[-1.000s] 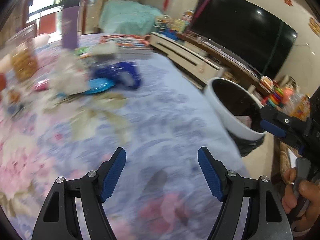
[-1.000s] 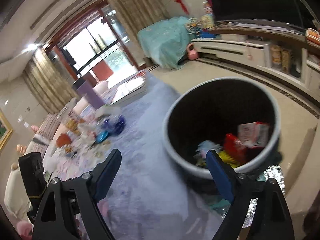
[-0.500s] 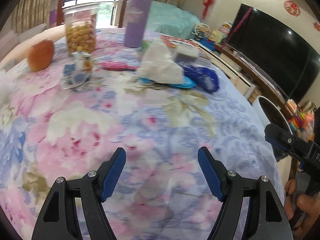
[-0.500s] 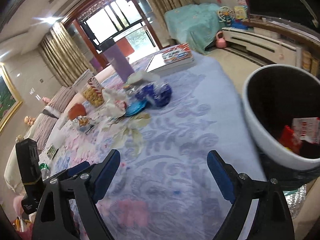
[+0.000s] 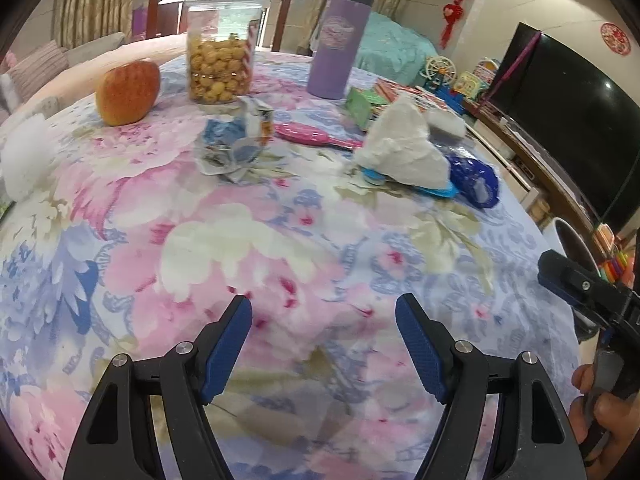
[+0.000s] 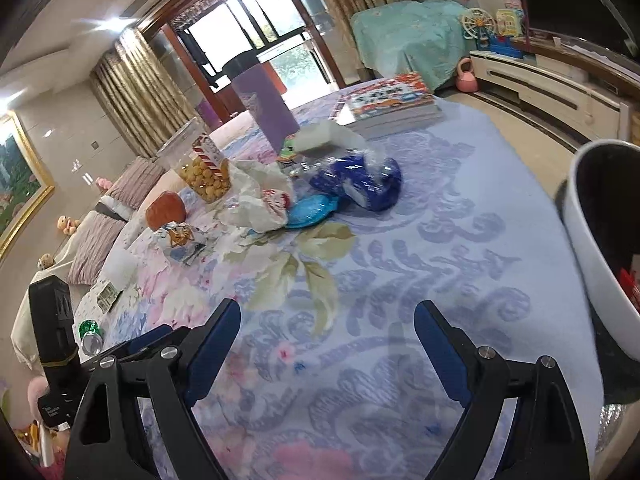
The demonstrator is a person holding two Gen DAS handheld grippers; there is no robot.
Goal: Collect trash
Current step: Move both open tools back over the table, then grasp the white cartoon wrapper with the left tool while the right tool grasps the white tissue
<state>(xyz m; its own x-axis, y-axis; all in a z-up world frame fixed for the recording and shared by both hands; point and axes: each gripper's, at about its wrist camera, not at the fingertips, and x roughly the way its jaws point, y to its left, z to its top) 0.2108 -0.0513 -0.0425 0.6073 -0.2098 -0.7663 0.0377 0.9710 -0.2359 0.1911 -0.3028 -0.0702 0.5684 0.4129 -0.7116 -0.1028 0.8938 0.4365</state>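
Observation:
Trash lies on the floral tablecloth: a crumpled white tissue [image 5: 404,148] over a light blue wrapper [image 5: 434,191], a dark blue plastic wrapper [image 5: 476,180], and a crumpled foil snack wrapper [image 5: 236,144]. The same show in the right wrist view: tissue [image 6: 260,200], light blue wrapper [image 6: 310,210], dark blue wrapper [image 6: 360,180], snack wrapper [image 6: 180,236]. The white bin [image 6: 600,240] stands at the table's right edge with red packaging inside. My left gripper [image 5: 323,336] is open and empty above the cloth. My right gripper [image 6: 327,344] is open and empty, well short of the trash.
An apple [image 5: 128,92], a jar of snacks [image 5: 220,48], a purple flask [image 5: 338,40], a pink comb [image 5: 312,136] and stacked books [image 6: 392,108] stand at the far side. A TV [image 5: 568,112] and cabinet are to the right of the table.
Both grippers swung left, away from the bin and toward the table with the trash. The bin moved from the middle of the right wrist view to its right edge. Both stayed open.

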